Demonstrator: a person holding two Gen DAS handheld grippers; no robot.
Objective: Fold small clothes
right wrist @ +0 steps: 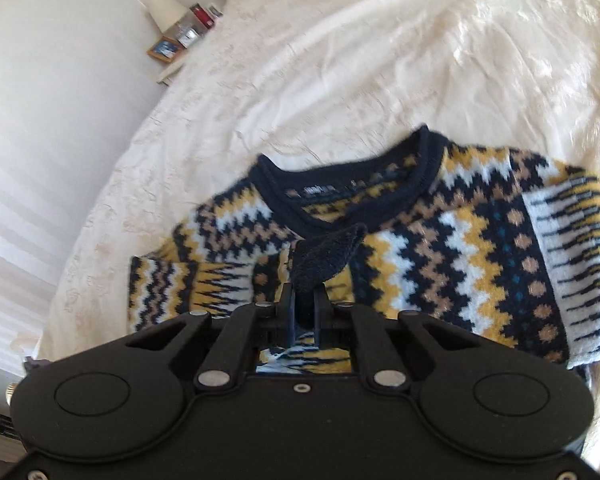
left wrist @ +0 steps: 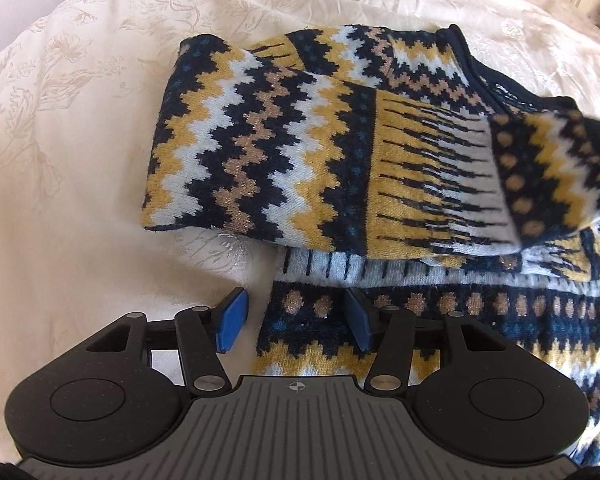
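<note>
A small knitted sweater (left wrist: 284,140) in navy, mustard, white and tan zigzags lies on a cream bedspread (left wrist: 80,160). One sleeve is folded across its body. My left gripper (left wrist: 296,320) hovers open over the sweater's lower edge, its blue pads (left wrist: 232,320) apart with nothing between them. In the right wrist view the sweater (right wrist: 440,260) lies with its navy neckline (right wrist: 340,184) facing away. My right gripper (right wrist: 304,304) is shut on the dark navy cuff (right wrist: 328,256) of a sleeve, lifted above the sweater's chest.
The cream embroidered bedspread (right wrist: 340,60) stretches all around the sweater. A bedside shelf with a white lamp (right wrist: 166,8), small framed pictures and boxes stands at the far left by a white wall (right wrist: 40,120).
</note>
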